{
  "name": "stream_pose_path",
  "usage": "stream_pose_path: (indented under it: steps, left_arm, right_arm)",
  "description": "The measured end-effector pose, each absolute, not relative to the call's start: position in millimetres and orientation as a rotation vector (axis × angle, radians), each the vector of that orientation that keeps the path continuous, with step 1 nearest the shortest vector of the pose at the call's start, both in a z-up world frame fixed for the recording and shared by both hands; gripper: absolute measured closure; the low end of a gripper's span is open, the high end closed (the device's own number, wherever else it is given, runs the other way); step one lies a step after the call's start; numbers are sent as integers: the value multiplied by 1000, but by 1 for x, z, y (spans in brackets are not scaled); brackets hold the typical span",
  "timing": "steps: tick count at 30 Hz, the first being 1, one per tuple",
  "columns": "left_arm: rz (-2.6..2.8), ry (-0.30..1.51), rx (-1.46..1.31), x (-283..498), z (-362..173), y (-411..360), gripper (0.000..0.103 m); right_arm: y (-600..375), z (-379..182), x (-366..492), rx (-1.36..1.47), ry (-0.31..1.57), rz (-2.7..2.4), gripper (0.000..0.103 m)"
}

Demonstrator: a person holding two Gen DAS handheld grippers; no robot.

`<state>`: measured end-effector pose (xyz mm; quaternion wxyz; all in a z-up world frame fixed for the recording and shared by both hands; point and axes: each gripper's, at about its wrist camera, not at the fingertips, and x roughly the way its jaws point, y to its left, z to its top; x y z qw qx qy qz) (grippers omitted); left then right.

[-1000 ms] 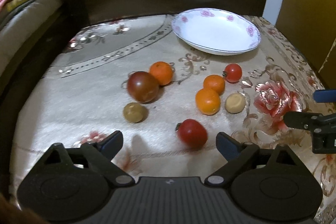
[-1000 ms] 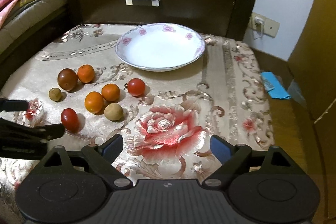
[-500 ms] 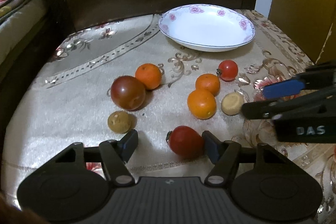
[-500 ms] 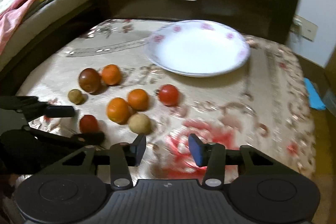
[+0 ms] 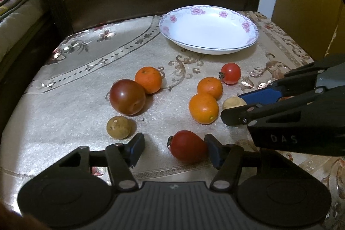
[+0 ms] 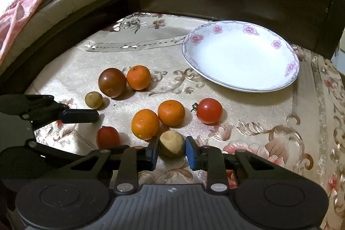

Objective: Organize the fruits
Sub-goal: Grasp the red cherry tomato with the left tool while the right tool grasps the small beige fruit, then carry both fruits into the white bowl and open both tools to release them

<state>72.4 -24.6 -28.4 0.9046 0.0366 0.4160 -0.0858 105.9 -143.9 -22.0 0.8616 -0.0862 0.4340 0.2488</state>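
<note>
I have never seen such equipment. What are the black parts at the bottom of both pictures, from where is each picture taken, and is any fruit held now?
No robot arm is here: a person holds a two-finger gripper in each hand, and each carries a camera looking along its fingers. One picture comes from the left gripper, the other from the right gripper; each also shows the other gripper from the side.

On the patterned cloth lie three oranges, red tomatoes, a dark tomato, two small tan fruits and an empty flowered plate.

The right gripper is shut on a small tan fruit. The left gripper's jaws are closing around a red tomato; only one finger touches it.
</note>
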Motion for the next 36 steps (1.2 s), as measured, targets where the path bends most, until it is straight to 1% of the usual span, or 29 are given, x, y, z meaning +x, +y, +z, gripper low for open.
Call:
stream_pose_path:
  steps: [2, 7, 16, 23, 36]
  left_arm:
    - [-194, 861, 69, 73, -27, -25, 47]
    - [-224, 861, 67, 73, -26, -28, 58]
    - [-202, 878, 36, 69, -24, -18, 59]
    - [-219, 840, 1, 74, -5, -20, 59]
    - [-219, 778, 17, 142, 17, -36, 59]
  right_arm:
    - [-143, -22, 105, -186, 913, 517, 82]
    - [-149, -19, 106, -160, 931, 499, 83]
    - [-159, -13, 103, -117, 924, 474, 83]
    - [-167, 1, 101, -71, 894, 461, 83]
    - [-182, 23, 141, -31, 817, 386, 83]
